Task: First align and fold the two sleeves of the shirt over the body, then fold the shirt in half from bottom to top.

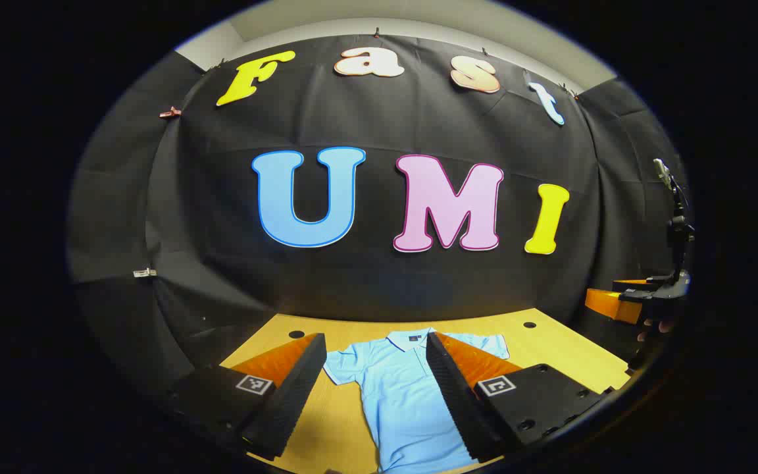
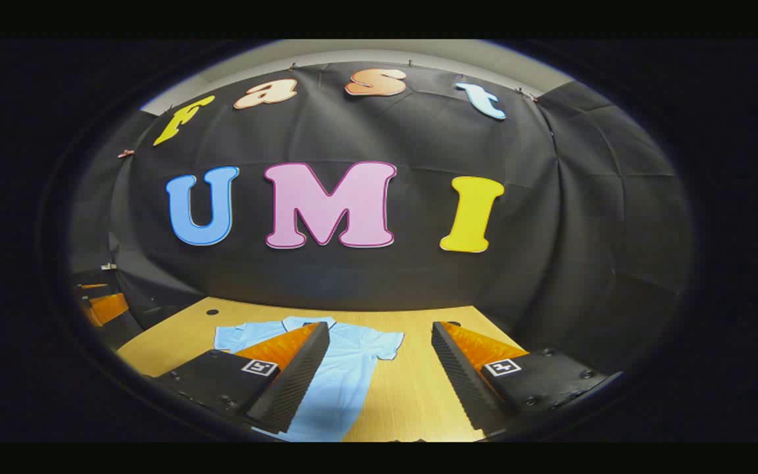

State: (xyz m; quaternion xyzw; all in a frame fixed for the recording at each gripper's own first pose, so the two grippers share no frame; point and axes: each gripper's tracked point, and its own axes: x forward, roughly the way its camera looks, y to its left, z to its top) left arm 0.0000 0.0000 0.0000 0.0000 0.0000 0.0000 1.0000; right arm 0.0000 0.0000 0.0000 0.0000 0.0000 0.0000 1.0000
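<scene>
With the shirt [image 1: 397, 395] lying flat and unfolded on the table [image 1: 550, 349], collar away, both grippers hang above it, jaws wide apart and empty. Between the left gripper [image 1: 376, 395] fingers sits the body; the right gripper [image 2: 379, 382] has it under its left finger, one sleeve [image 2: 385, 342] poking between. Best start, I'd say — drop low, pinch each sleeve at its hem, then lay both inward evenly.

- Both views are bent strongly by the fisheye lens, most at the edges.
- The pale wooden bench [image 1: 570, 355] is lit evenly from above; the black cloth wall [image 2: 583, 217] stays dim.
- Soft shadows are cast on the light blue short-sleeved polo shirt [image 1: 399, 401].
- Focus is held sharp; no glare is seen.
</scene>
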